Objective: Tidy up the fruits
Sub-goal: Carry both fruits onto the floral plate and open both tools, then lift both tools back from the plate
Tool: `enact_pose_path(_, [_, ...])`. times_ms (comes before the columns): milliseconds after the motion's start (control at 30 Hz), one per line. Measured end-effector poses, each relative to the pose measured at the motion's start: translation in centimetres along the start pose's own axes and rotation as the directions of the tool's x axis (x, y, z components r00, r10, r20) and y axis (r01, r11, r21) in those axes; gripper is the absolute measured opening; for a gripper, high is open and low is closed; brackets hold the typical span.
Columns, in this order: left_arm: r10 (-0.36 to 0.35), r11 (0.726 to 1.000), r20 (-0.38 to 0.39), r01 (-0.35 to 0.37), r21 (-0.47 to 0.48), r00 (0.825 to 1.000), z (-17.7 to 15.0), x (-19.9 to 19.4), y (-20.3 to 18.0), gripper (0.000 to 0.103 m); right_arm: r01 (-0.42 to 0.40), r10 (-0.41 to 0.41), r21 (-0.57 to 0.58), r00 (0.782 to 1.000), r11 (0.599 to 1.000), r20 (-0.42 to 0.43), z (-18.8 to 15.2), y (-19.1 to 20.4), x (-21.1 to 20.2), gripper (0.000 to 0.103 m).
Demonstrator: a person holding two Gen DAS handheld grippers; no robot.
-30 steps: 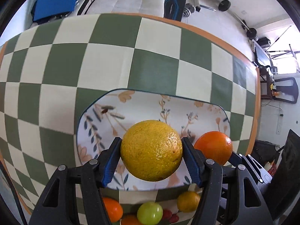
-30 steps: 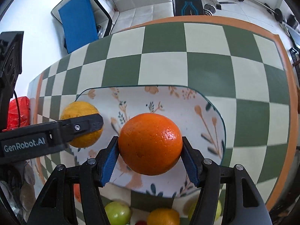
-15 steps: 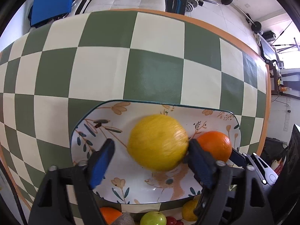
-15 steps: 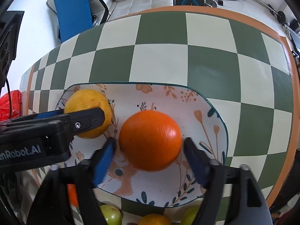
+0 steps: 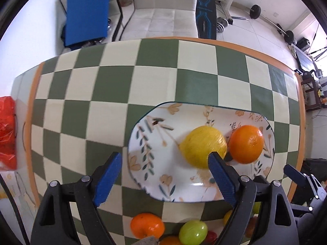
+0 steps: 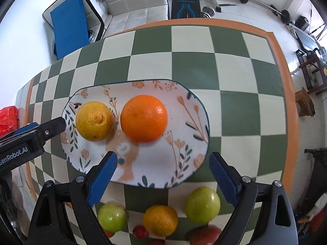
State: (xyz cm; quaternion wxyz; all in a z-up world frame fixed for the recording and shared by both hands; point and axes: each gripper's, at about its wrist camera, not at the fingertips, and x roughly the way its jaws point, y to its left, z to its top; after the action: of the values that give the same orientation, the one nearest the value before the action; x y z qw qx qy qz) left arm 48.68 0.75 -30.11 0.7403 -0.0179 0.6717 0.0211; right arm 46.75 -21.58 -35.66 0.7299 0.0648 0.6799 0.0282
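A floral plate [image 5: 147, 155] [image 6: 184, 159] lies on the checkered table. On it rest a yellow citrus fruit [image 5: 202, 146] [image 6: 95, 121] and an orange [image 5: 246, 144] [image 6: 144, 118], side by side. My left gripper [image 5: 166, 176] is open and empty, hovering over the plate's left edge. My right gripper [image 6: 163, 178] is open and empty too, above the plate's near rim. The left gripper's finger [image 6: 51, 126] shows beside the yellow fruit in the right wrist view.
Loose fruit lies at the table's near edge: green apples [image 6: 202, 204] [image 6: 112, 217], a small orange [image 6: 160, 220] [image 5: 147, 225], a green fruit [image 5: 193, 231], small red fruits [image 6: 141, 231]. A red bag [image 5: 7, 132] sits at far left. A white sofa [image 5: 163, 16] stands beyond.
Both grippers opened and let go of their fruit, which now rest on the plate. Both grippers drew back and up; the left one shifted left.
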Motion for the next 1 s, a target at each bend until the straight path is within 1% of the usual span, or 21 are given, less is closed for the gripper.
enact_pose_path(67, [0.016, 1.0, 0.029, -0.016, 0.003, 0.999, -1.2, -1.2, 0.3, 0.086, 0.007, -0.007, 0.005, 1.0, 1.0, 0.013, -0.9, 0.2, -0.9, 0.093])
enact_pose_path(233, [0.027, 0.999, 0.087, -0.029, 0.017, 0.996, -4.0, -4.4, 1.0, 0.086, 0.044, -0.044, -0.005, 0.997, 0.999, 0.063, -3.2, 1.2, -3.6, 0.093])
enact_pose_path(467, [0.027, 0.999, 0.166, -0.034, 0.039, 0.986, -7.7, -9.2, 0.9, 0.086, 0.053, -0.051, -0.013, 0.99, 0.999, 0.134, -6.3, 1.7, -8.1, 0.093])
enact_pose_path(567, [0.013, 0.999, 0.189, -0.021, 0.039, 0.982, -9.0, -11.2, 1.1, 0.086, 0.045, -0.043, -0.012, 0.987, 0.999, 0.157, -7.8, 1.9, -10.1, 0.093])
enact_pose_path(733, [-0.001, 0.998, 0.235, -0.013, 0.057, 0.972, -11.1, -14.4, 1.0, 0.086, 0.054, -0.051, -0.008, 0.975, 0.998, 0.218, -10.4, 2.1, -14.1, 0.093])
enact_pose_path(1000, [-0.029, 0.997, 0.276, 0.008, 0.079, 0.961, -14.6, -17.7, 0.7, 0.086, 0.041, -0.043, 0.01, 0.961, 0.999, 0.272, -13.9, 1.7, -18.4, 0.093])
